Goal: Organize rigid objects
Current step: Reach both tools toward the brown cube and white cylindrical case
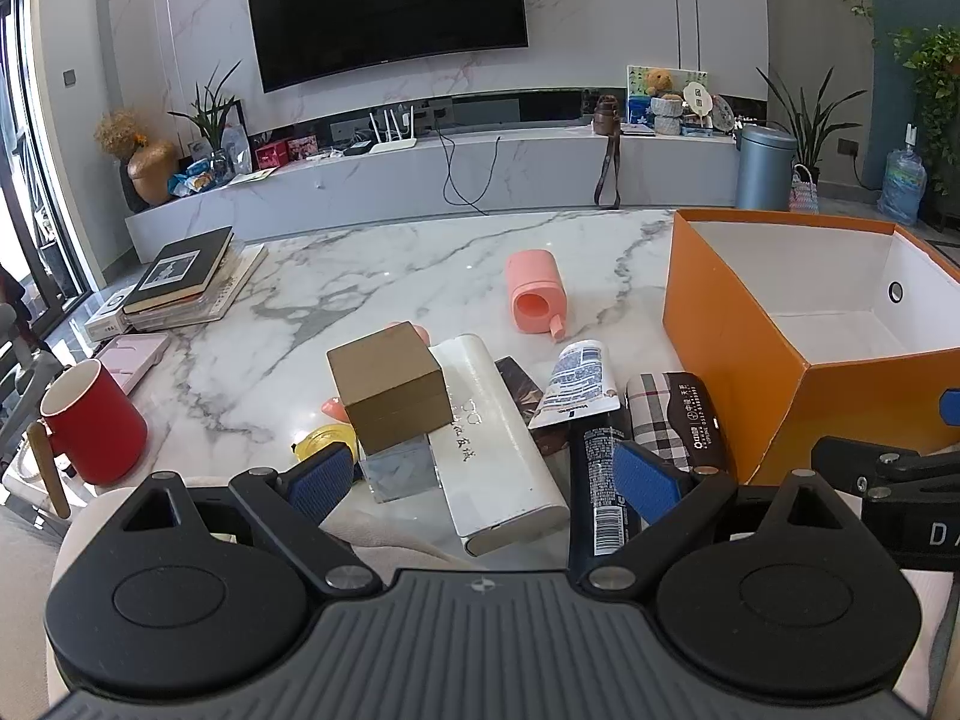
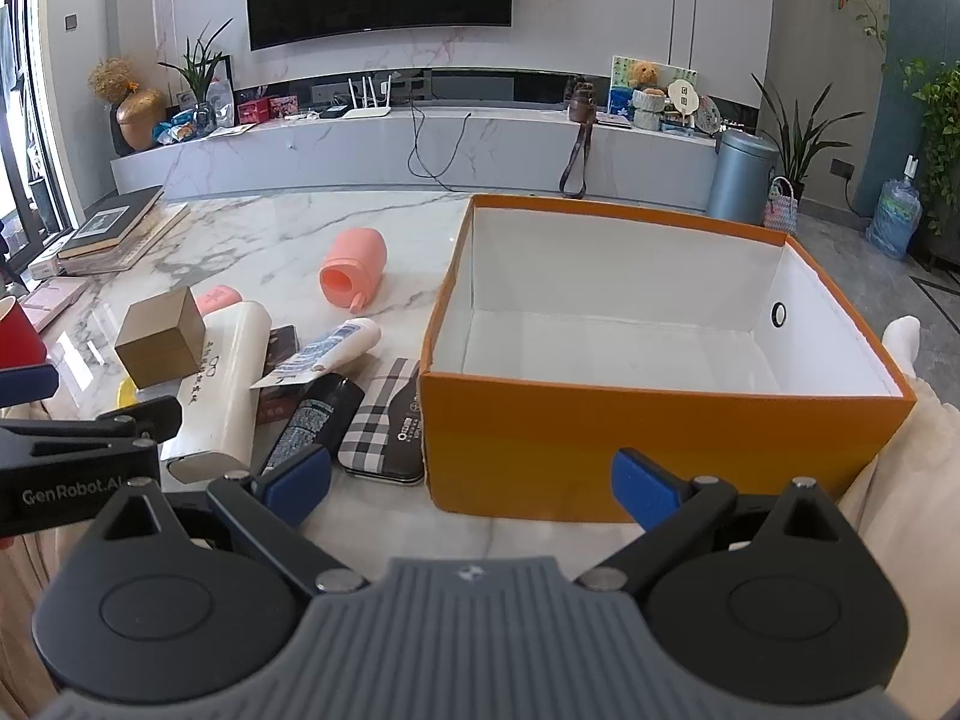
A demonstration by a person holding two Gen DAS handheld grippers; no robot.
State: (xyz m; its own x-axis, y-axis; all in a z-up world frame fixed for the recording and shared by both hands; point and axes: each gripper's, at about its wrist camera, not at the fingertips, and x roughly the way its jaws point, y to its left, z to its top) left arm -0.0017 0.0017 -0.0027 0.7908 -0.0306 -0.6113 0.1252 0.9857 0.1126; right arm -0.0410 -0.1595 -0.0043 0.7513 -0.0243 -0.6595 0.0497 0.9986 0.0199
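Note:
An empty orange box (image 2: pixel 630 444) with a white inside stands on the marble table (image 1: pixel 372 276). Left of it lies a heap: a white case (image 1: pixel 498 444), a brown cube box (image 1: pixel 393 393) on a clear block (image 1: pixel 402 471), a black can (image 1: pixel 600 480), a white tube (image 1: pixel 579 381), a plaid case (image 1: pixel 672 414) and a pink cup (image 1: pixel 534 291) on its side. My left gripper (image 1: pixel 483 474) is open at the near edge of the heap, with nothing between its fingers. My right gripper (image 2: pixel 471 489) is open before the box's front wall.
A red mug (image 1: pixel 90 420) stands at the left edge, with a pink flat case (image 1: pixel 135 357) and a stack of books (image 1: pixel 180 279) behind it. A yellow item (image 1: pixel 321 441) peeks from under the cube. A person's pale trouser leg (image 2: pixel 900 480) lies right of the box.

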